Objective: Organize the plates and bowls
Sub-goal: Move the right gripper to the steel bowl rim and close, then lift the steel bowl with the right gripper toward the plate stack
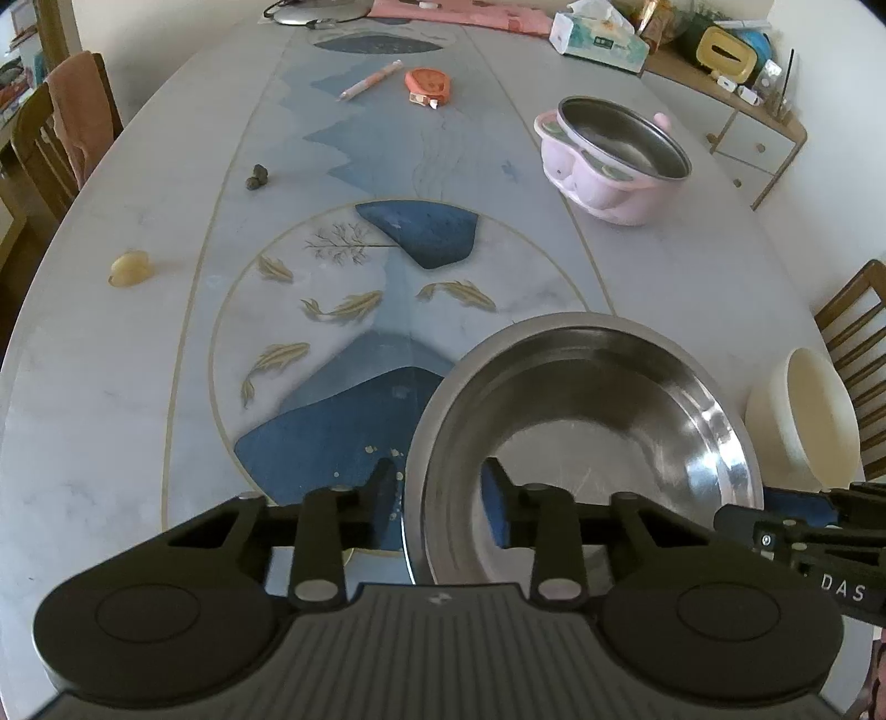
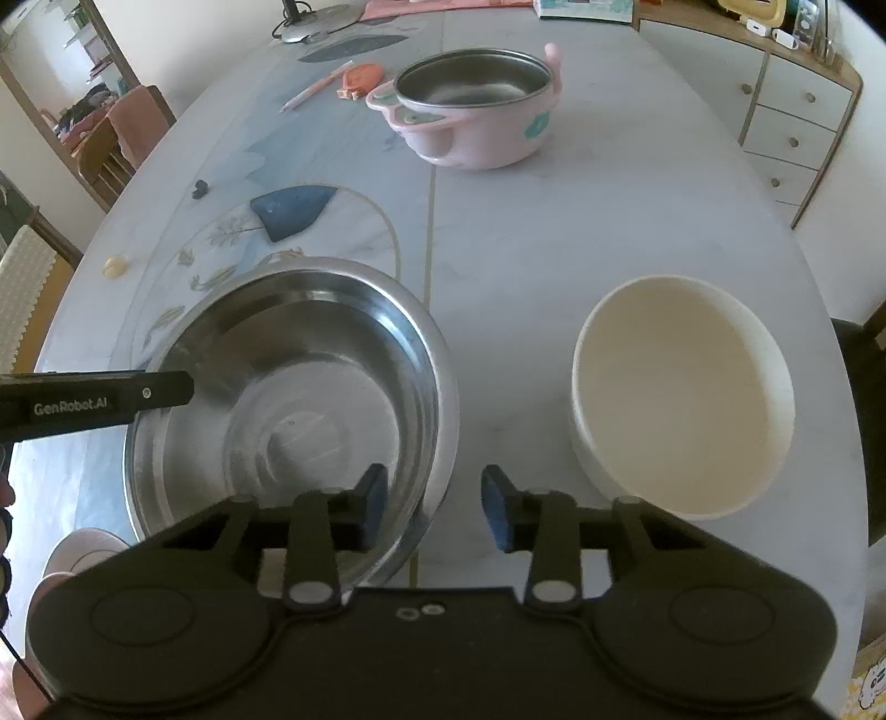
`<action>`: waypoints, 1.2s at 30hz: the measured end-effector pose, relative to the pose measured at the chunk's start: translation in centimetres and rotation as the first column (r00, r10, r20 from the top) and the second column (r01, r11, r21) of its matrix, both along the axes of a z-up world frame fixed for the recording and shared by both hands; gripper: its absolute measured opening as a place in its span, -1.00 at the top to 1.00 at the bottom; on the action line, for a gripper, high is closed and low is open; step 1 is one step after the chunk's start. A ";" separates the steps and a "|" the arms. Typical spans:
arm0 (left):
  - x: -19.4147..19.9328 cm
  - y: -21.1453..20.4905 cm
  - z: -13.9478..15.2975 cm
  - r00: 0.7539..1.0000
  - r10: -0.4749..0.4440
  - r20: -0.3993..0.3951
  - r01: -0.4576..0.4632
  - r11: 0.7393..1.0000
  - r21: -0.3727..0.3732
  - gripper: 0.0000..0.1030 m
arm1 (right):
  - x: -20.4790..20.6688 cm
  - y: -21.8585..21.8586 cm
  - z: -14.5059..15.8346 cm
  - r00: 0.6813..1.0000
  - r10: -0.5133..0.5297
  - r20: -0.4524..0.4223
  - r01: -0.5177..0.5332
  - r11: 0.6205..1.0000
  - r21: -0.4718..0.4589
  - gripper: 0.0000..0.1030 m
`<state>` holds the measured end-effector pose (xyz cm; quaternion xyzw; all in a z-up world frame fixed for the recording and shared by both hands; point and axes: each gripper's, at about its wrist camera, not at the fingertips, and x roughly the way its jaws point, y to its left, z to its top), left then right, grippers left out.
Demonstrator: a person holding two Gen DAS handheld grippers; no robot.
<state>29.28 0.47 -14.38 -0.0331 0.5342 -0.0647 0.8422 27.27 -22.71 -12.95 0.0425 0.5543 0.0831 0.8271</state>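
Observation:
A wide steel bowl (image 1: pixel 587 421) (image 2: pixel 288 387) stands near the table's front edge. My left gripper (image 1: pixel 440 493) straddles its left rim, one finger outside and one inside, with thin gaps beside the pads. My right gripper (image 2: pixel 434 498) straddles the bowl's right rim the same way, and a strip of table shows between the outer pad and the wall. Each gripper shows at the edge of the other's view. A cream bowl (image 2: pixel 684 399) (image 1: pixel 803 421) sits just right of the steel bowl. A pink pot with a steel liner (image 1: pixel 614 160) (image 2: pixel 476 111) stands farther back.
On the patterned table (image 1: pixel 138 387) lie a pen (image 1: pixel 371 80), an orange tape dispenser (image 1: pixel 429 86), a small dark lump (image 1: pixel 256 177) and a pale yellow lump (image 1: pixel 130 268). A tissue box (image 1: pixel 601 41) and a drawer cabinet (image 2: pixel 797 133) stand at the far right. Chairs flank the table.

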 end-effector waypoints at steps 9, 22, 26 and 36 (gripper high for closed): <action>-0.6 -0.3 0.5 1.000 0.004 0.008 -0.004 0.999 0.054 0.73 | -0.4 0.6 0.2 1.000 0.002 0.008 -0.002 0.999 -0.036 0.71; -4.1 -1.5 5.2 0.997 -0.051 0.057 0.050 0.998 0.032 0.73 | -3.8 -1.2 5.0 0.997 -0.025 0.075 0.028 0.999 -0.034 0.73; -5.6 -2.4 6.5 0.995 -0.080 0.064 0.080 0.997 0.014 0.73 | -5.5 -2.3 6.4 0.995 -0.051 0.090 0.054 0.998 -0.028 0.74; -10.1 -5.5 7.4 0.980 -0.197 0.033 0.198 0.980 -0.029 0.73 | -10.5 -5.9 7.8 0.990 -0.113 0.088 0.115 0.993 -0.012 0.76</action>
